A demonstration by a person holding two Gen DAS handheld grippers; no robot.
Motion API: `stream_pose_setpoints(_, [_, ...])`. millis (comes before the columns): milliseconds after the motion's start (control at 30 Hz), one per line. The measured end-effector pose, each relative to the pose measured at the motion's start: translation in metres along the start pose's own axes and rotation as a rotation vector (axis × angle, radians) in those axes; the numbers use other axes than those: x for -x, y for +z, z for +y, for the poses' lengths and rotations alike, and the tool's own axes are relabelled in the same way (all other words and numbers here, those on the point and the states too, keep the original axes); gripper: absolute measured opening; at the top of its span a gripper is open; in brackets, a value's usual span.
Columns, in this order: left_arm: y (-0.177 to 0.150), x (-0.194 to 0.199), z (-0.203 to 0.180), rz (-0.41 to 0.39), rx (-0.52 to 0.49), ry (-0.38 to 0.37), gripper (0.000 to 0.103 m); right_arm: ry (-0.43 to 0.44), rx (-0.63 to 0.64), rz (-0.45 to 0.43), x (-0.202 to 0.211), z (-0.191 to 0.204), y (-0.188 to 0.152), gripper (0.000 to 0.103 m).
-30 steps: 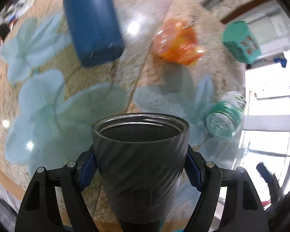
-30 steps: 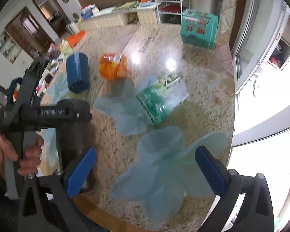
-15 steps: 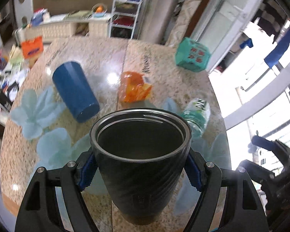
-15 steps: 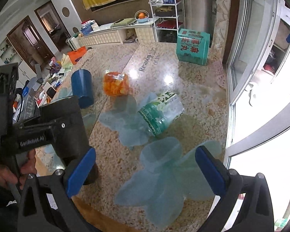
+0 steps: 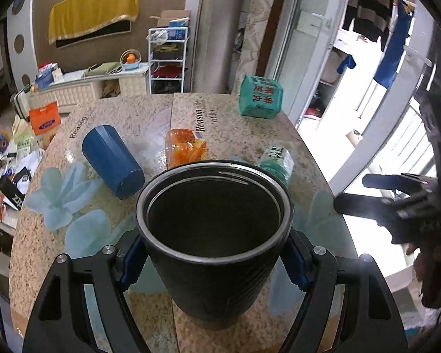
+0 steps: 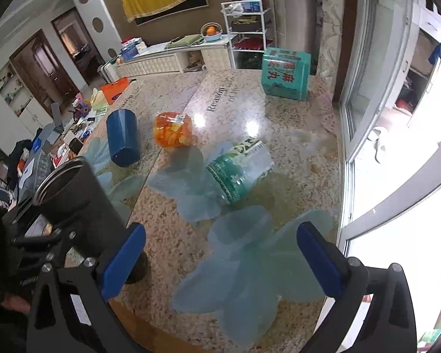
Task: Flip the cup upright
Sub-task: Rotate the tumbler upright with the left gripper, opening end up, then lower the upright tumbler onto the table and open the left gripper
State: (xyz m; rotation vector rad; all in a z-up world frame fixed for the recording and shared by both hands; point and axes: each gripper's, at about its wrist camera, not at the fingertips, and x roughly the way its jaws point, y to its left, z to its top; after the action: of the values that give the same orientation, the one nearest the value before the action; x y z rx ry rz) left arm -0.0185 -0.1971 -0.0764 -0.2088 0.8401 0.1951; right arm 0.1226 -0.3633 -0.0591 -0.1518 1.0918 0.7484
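My left gripper (image 5: 211, 261) is shut on a black ribbed cup (image 5: 214, 235). The cup is nearly upright with its open mouth facing up and toward the camera, its base close to the table top. In the right wrist view the same cup (image 6: 79, 203) leans slightly, mouth up-left, base near the table's front edge. My right gripper (image 6: 220, 259) is open and empty, hovering over the front of the table, to the right of the cup.
On the granite table (image 6: 294, 153) lie a blue cup on its side (image 6: 123, 138), an orange snack pack (image 6: 172, 129), a green bottle on its side (image 6: 238, 173) and a teal box (image 6: 285, 72) at the back. A glass door (image 6: 367, 88) is on the right.
My left gripper has rotated the black cup from lying tilted forward to nearly upright, and the view has swung up from the table to the room. The right gripper has hardly moved.
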Motion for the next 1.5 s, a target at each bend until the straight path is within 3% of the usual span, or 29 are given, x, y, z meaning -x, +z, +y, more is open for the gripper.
stream_pose_setpoints(167, [-0.011, 0.010, -0.003, -0.020, -0.020, -0.003, 0.081, 0.023, -0.022, 0.006, -0.001, 0.001, -0.005, 0.103])
stream_pose_setpoints(533, [-0.041, 0.032, -0.017, -0.079, -0.104, -0.016, 0.081, 0.063, 0.059, 0.033, -0.003, 0.028, -0.018, 0.103])
stream_pose_setpoints(800, [-0.051, 0.031, -0.017, -0.026, -0.108, -0.061, 0.084, 0.081, 0.032, 0.053, -0.009, 0.033, -0.032, 0.103])
stream_pose_setpoints(867, [-0.051, 0.029, -0.016, -0.003, -0.107, -0.036, 0.095, 0.088, 0.035, 0.056, -0.009, 0.035, -0.034, 0.103])
stream_pose_setpoints(1067, [-0.049, 0.027, -0.011, 0.049, -0.113, -0.098, 0.103, 0.082, 0.036, 0.054, -0.005, 0.040, -0.037, 0.103])
stream_pose_setpoints(1133, [-0.047, 0.031, -0.008, 0.055, -0.115, -0.132, 0.103, 0.079, 0.031, 0.051, -0.004, 0.040, -0.037, 0.103])
stream_pose_setpoints(1500, [-0.039, 0.055, -0.004, 0.079, -0.256, -0.144, 0.103, 0.024, 0.020, 0.057, 0.019, 0.059, -0.035, 0.103])
